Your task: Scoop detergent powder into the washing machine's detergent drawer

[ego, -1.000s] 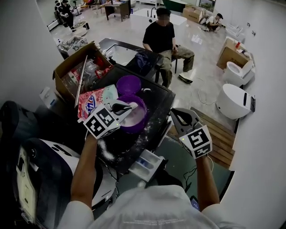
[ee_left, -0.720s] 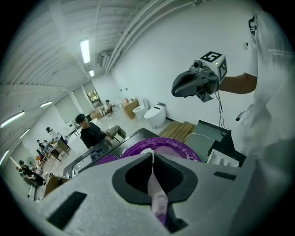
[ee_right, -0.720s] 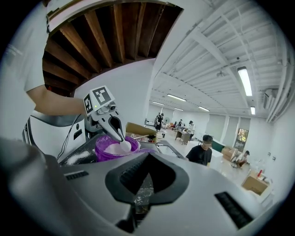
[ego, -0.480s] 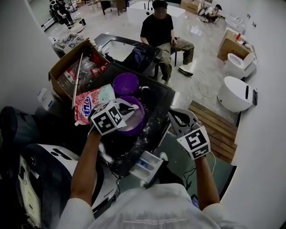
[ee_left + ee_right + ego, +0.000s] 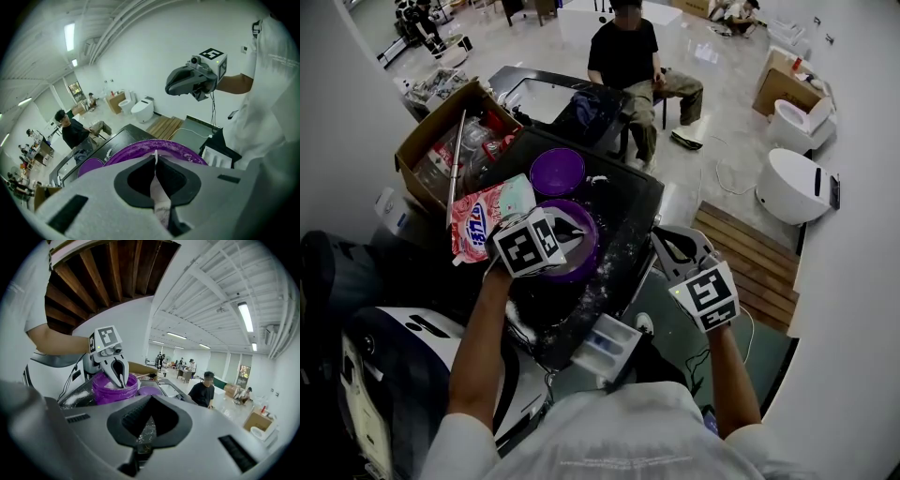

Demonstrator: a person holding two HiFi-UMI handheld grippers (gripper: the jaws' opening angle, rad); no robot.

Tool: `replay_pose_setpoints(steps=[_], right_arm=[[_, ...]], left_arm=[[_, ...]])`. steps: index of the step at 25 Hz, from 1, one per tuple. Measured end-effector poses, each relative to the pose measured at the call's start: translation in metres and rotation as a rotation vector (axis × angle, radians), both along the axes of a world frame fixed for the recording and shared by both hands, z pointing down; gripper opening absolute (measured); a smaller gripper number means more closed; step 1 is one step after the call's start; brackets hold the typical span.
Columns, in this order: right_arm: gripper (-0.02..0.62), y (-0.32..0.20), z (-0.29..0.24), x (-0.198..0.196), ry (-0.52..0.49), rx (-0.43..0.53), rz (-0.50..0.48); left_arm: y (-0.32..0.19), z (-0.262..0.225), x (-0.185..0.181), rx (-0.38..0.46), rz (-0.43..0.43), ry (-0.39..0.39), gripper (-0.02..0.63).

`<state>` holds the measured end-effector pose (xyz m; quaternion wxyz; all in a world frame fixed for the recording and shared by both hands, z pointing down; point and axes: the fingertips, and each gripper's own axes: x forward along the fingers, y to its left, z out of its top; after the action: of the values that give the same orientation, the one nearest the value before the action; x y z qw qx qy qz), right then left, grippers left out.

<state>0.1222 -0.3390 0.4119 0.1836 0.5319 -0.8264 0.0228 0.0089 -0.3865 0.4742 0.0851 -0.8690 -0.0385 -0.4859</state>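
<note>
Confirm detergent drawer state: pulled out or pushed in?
Pulled out. In the head view the detergent drawer juts from the front of the washing machine, its white compartments exposed from above.

The tub sits mid-way on the machine top, with its lid just behind it. The detergent bag lies to its left, with a box behind that. The drawer juts out in front. The left gripper hangs over the tub.

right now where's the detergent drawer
In the head view the detergent drawer sticks out open at lower centre, just below the front edge of the black washer top, nearer the person than the purple tub.
</note>
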Motion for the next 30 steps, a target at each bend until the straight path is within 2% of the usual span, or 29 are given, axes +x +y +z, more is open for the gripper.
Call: replay_pose_setpoints(steps=[9, 18, 25, 30], right_arm=[[0.005, 0.004, 0.002, 0.002, 0.016, -0.007, 0.01], [0.005, 0.01, 0.0, 0.005, 0.016, 0.009, 0.042], [0.005, 0.016, -0.005, 0.002, 0.061, 0.025, 0.051], [0.006, 0.022, -0.009, -0.008, 0.088, 0.044, 0.039]], left_arm=[[0.02, 0.005, -0.008, -0.087, 0.024, -0.055, 0.014], [0.043, 0.002, -0.032, -0.219, 0.023, -0.12, 0.014], [0.052, -0.014, -0.05, -0.315, -0.005, -0.055, 0.014], [0.057, -0.024, -0.063, -0.335, -0.023, -0.033, 0.015]])
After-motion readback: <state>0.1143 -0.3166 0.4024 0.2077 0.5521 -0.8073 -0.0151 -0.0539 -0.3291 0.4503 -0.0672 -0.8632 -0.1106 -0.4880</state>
